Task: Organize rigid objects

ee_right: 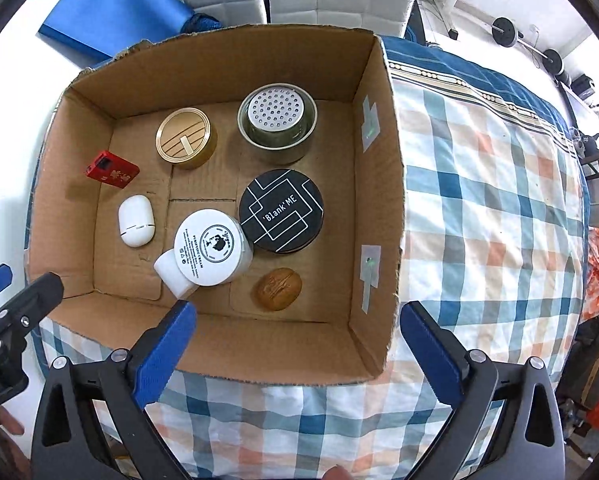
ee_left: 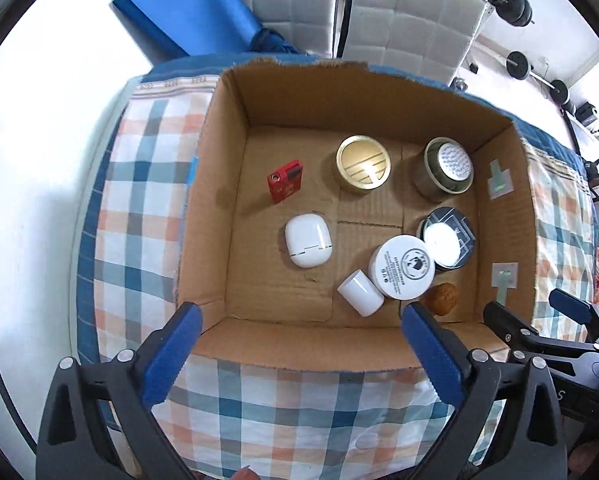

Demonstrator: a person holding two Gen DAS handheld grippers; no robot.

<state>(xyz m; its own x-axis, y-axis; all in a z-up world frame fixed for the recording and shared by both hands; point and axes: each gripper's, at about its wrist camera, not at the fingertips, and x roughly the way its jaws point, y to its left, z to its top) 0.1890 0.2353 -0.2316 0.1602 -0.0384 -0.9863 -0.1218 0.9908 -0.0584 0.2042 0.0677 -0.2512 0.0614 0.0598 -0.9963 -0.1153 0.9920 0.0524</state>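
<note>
Checked cloth point(ee_left: 147, 208); both claws point(ee_left: 299, 344) point(ee_right: 297, 344) gape above box point(ee_right: 375, 184).

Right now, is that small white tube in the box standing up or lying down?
Lying down: the small white tube rests on its side on the cardboard box floor, touching the white cream jar.

Walnut point(ee_right: 279, 289) lies in box point(ee_right: 375, 184), right of cream jar point(ee_right: 211, 247).

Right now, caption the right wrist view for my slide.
Open right gripper above a cardboard box holding jars, tins and a walnut.
</note>
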